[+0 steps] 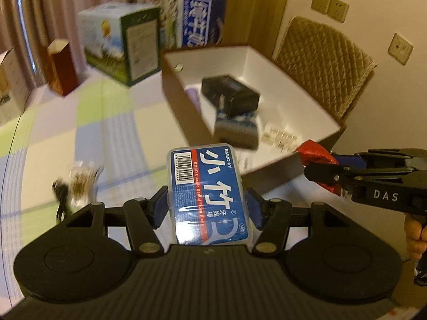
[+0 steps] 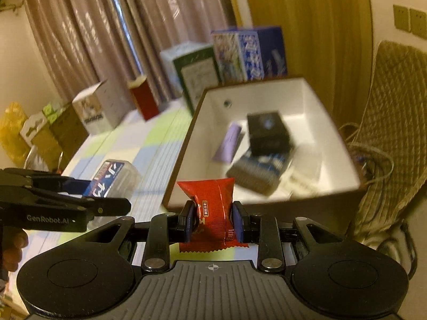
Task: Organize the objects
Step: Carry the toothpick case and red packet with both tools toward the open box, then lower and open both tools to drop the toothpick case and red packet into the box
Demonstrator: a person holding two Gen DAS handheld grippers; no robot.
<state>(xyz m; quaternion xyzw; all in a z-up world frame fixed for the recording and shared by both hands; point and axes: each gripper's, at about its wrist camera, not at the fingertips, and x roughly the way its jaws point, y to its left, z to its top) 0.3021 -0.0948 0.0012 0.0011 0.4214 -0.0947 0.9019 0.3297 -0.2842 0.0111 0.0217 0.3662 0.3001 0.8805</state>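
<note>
My left gripper [image 1: 208, 208] is shut on a blue floss pick box [image 1: 209, 194] and holds it above the checked tablecloth, near the open cardboard box [image 1: 176, 98]; the floss box also shows in the right wrist view [image 2: 112, 178]. My right gripper [image 2: 213, 221] is shut on a red snack packet [image 2: 210, 205] just before the cardboard box's near wall [image 2: 267, 202]. From the left wrist view the right gripper [image 1: 328, 170] sits at the box's near right corner with the red packet [image 1: 315, 152]. Inside the box lie a black box [image 2: 268, 133], a blue-and-white pack [image 2: 261, 170] and a purple item [image 2: 230, 141].
Cartons stand along the table's far edge: a green-and-white one [image 1: 120, 42], a blue one [image 1: 186, 21], a dark red one [image 1: 61, 66]. A clear wrapped item with a black cord [image 1: 77, 184] lies on the table at left. A quilted chair [image 1: 325, 64] stands right of the box.
</note>
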